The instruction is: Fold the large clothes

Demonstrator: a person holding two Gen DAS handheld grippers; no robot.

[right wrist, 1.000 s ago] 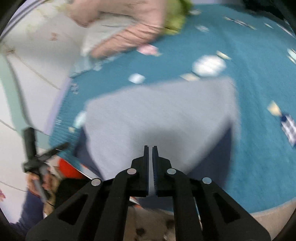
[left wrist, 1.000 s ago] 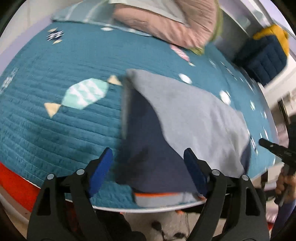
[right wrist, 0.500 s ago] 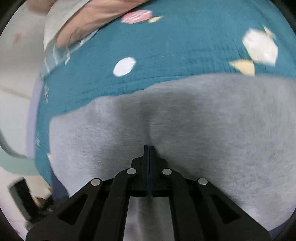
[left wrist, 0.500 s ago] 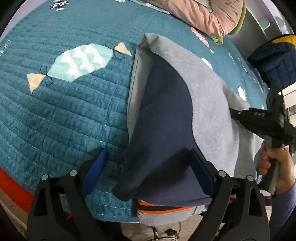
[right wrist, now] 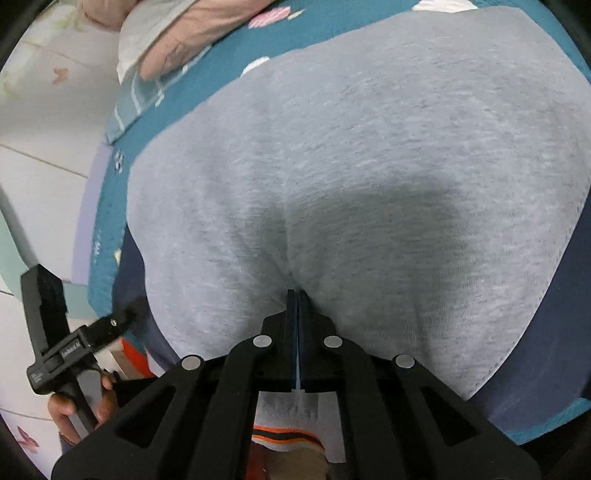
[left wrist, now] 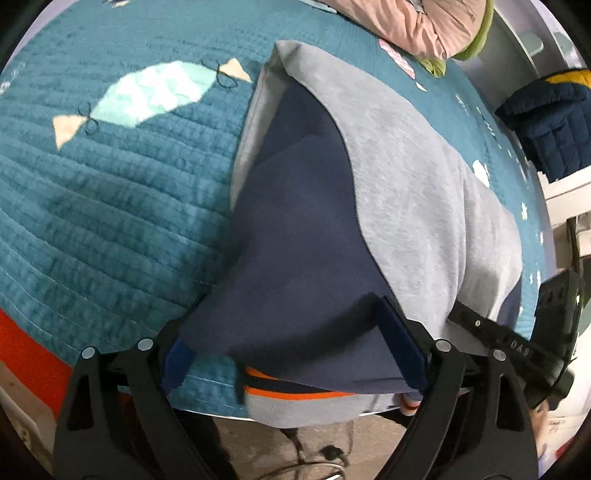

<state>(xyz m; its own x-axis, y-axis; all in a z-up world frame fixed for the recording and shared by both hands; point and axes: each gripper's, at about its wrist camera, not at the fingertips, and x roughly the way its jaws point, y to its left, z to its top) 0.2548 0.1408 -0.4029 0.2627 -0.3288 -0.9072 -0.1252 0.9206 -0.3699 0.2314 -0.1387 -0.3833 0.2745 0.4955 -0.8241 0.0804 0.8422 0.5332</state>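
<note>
A grey and navy sweatshirt (left wrist: 406, 155) with an orange-striped hem (left wrist: 295, 391) lies folded on a teal quilted bed (left wrist: 110, 184). My left gripper (left wrist: 291, 354) is open, its blue pads either side of the navy sleeve part (left wrist: 303, 229) near the bed's front edge. My right gripper (right wrist: 297, 295) is shut on a pinch of the grey fabric (right wrist: 369, 147), which puckers at the fingertips. The right gripper also shows in the left wrist view (left wrist: 517, 343), and the left one in the right wrist view (right wrist: 74, 347).
Pink bedding (left wrist: 417, 22) and a green item lie at the bed's far end. A navy quilted jacket (left wrist: 554, 122) sits at the right. The bed's front edge (left wrist: 207, 410) drops to the floor, where cables lie. A white wall (right wrist: 44, 147) is on the left.
Both grippers have moved in closer to the sweatshirt. The left pads now straddle the navy part. The right gripper stays shut, with grey fabric bunching at its tips.
</note>
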